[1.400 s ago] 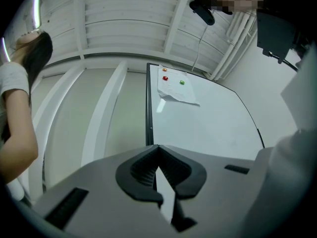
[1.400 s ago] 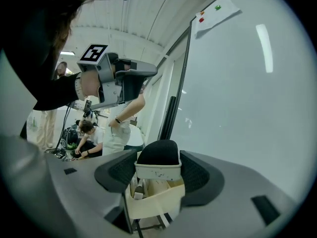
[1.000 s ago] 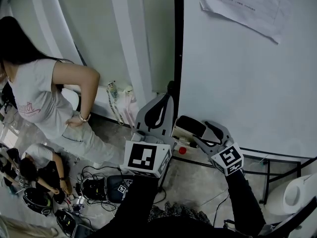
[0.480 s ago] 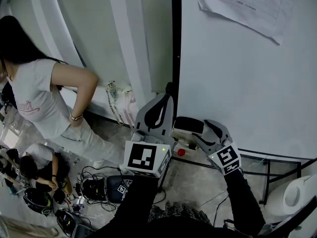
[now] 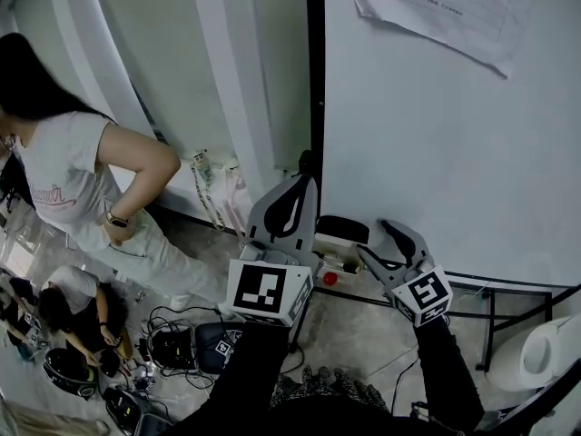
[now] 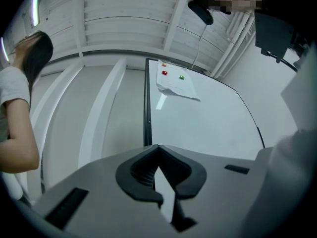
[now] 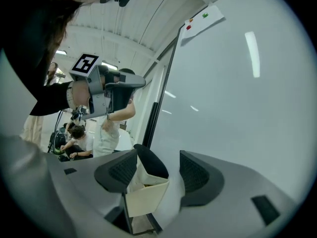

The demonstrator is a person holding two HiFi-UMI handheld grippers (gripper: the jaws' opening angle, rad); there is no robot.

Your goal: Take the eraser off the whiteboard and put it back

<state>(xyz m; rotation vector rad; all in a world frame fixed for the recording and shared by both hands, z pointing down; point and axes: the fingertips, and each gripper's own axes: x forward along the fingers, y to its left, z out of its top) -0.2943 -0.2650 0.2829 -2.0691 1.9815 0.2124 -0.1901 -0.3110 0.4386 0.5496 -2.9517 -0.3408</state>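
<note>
The eraser (image 5: 342, 231), black on top with a pale body, sticks to the whiteboard (image 5: 436, 153) near its lower left corner. My right gripper (image 5: 374, 242) hangs just right of it with jaws spread. In the right gripper view the eraser (image 7: 146, 180) shows between the pads, close to the left one, with a gap to the right one (image 7: 194, 172). My right gripper (image 7: 159, 157) is open. My left gripper (image 5: 307, 178) points up beside the board's black edge, its jaws together on nothing; in its own view the left gripper (image 6: 157, 150) faces the whiteboard (image 6: 198, 123).
A sheet of paper (image 5: 445, 7) hangs on the board's top. A small red item (image 5: 329, 278) lies under the eraser. A person in a white shirt (image 5: 73, 180) stands at left, another person (image 5: 68, 302) crouches among cables and bags (image 5: 172, 343). The board's stand (image 5: 490, 321) is at lower right.
My right gripper has shifted slightly to the right, away from the eraser, and rolled a little. The eraser stays on the board. The standing person's arm has moved.
</note>
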